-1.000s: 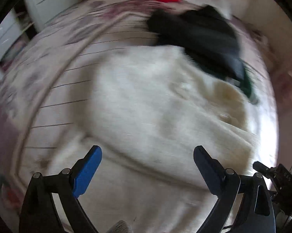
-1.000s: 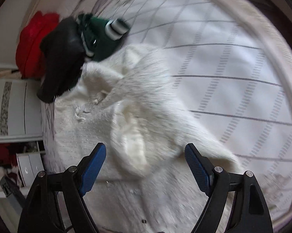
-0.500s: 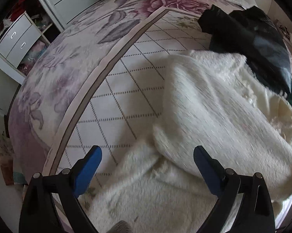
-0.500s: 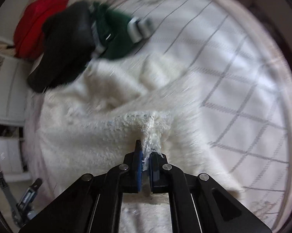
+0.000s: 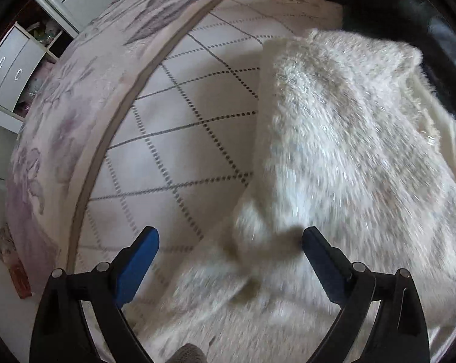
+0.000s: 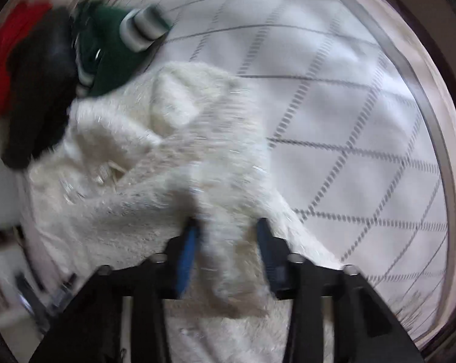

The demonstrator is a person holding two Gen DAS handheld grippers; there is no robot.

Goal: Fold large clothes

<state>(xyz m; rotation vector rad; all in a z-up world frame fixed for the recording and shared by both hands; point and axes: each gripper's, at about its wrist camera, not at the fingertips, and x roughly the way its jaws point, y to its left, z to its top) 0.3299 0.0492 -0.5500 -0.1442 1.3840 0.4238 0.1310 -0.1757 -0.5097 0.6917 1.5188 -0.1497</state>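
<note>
Our right gripper (image 6: 228, 236) has just been opening: its jaws stand partly apart with a fold of the white fluffy garment (image 6: 167, 187) between them, and the pads no longer seem to press on the cloth, though motion blur keeps us from being certain. Our left gripper (image 5: 231, 248) is spread wide and holds nothing; it hangs pointing steeply down over the near-left part of the same garment (image 5: 334, 157), with a rumpled ridge of the fleece lying between and just beyond its fingertips.

We judge the folding to be at an early-to-middle stage. One part of the garment, probably a sleeve or side panel, already lies doubled over the body, which shows in the right wrist view as a thick band running from the jaws up toward the collar end. The outline is still loose and uneven, so further folds and some smoothing look to be left.

The garment rests on the bedspread (image 5: 182, 139), a pale cover with a dotted diamond grid and a floral border. Its far end touches a black garment (image 6: 37, 96), beside which lie a green garment with striped cuffs (image 6: 113, 48) and a red one (image 6: 4, 60); these appear unfolded and may be waiting their turn. In the left wrist view the bare bedspread lies to the left of the white garment, and a white drawer unit (image 5: 7, 75) stands off the bed's edge.
</note>
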